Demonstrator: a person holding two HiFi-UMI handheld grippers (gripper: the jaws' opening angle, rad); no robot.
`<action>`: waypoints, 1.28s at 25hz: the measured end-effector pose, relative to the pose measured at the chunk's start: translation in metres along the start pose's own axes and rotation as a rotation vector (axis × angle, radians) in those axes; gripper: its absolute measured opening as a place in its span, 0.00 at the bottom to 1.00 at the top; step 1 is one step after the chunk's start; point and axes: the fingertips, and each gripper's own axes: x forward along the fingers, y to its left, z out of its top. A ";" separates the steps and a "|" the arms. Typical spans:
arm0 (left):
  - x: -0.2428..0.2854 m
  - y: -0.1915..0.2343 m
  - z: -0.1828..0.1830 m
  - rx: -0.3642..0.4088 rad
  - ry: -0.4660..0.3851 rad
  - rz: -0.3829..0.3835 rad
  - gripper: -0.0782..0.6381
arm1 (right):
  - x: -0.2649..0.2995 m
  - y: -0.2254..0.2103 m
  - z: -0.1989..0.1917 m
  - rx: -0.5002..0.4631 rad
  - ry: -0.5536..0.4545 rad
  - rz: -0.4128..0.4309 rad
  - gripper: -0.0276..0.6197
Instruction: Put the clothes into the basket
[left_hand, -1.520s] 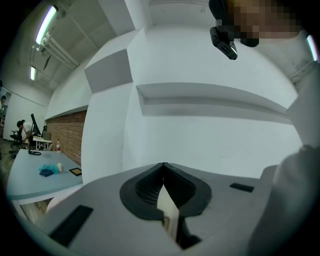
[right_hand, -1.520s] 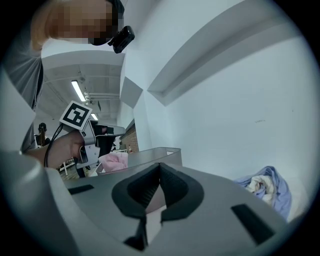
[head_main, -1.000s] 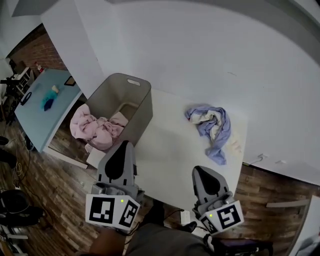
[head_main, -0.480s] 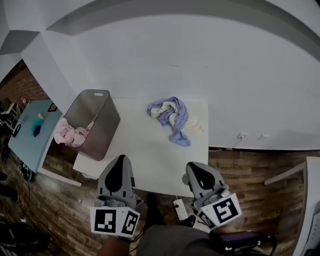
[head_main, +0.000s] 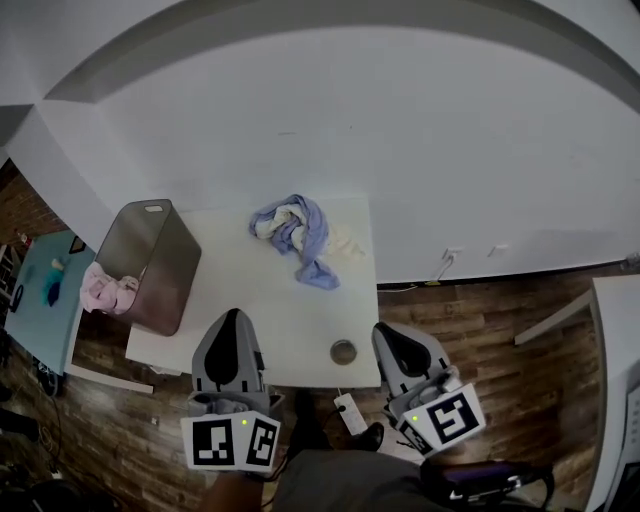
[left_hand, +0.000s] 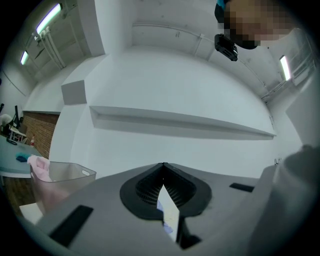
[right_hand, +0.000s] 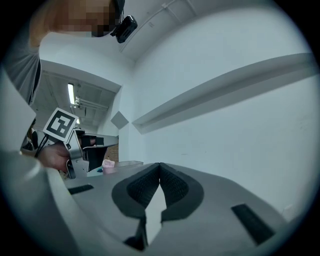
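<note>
Currently looking down past a white wall (head_main: 400, 150) and wooden floor (head_main: 480, 320) onto a white surface (head_main: 290, 330). Noting a grey basket (head_main: 150, 250) standing at the surface's left end, carrying pink clothes (head_main: 105, 290) over its near-left rim. Noting the remaining clothes, a blue-and-cream heap (head_main: 295, 232), lying on the surface near the wall, well apart from the basket. Holding the left claw (head_main: 231, 320) and the right claw (head_main: 390, 338) short of the surface's near edge, both clenched tip to tip and gripping nothing. Marking a small round object (head_main: 343, 351) sitting at that edge between the claws.

Judging the risks:
- Reaching in with clenched claws and merely shoving the heap toward the wall.
- Pinching one fold only and trailing the rest.
- Brushing the round object off the edge while leaning in.
- Tipping the basket by loading its already draped rim.

Comparing views:
- Seeing the whole heap and the round object only from the head view.
- Confirming the meeting tips only in the gripper views.
- Finding, in the right gripper view alone, the left claw's marker cube (right_hand: 61, 125) and the hand (right_hand: 50, 157) holding it.
</note>
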 end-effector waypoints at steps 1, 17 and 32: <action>0.005 -0.002 -0.001 -0.001 0.001 -0.011 0.12 | 0.001 -0.003 0.000 0.000 0.002 -0.011 0.05; 0.107 0.060 0.000 -0.049 -0.016 -0.224 0.12 | 0.096 -0.013 0.013 -0.040 -0.024 -0.224 0.05; 0.202 0.016 -0.098 -0.087 0.147 -0.238 0.12 | 0.142 -0.133 -0.028 -0.021 0.079 -0.212 0.05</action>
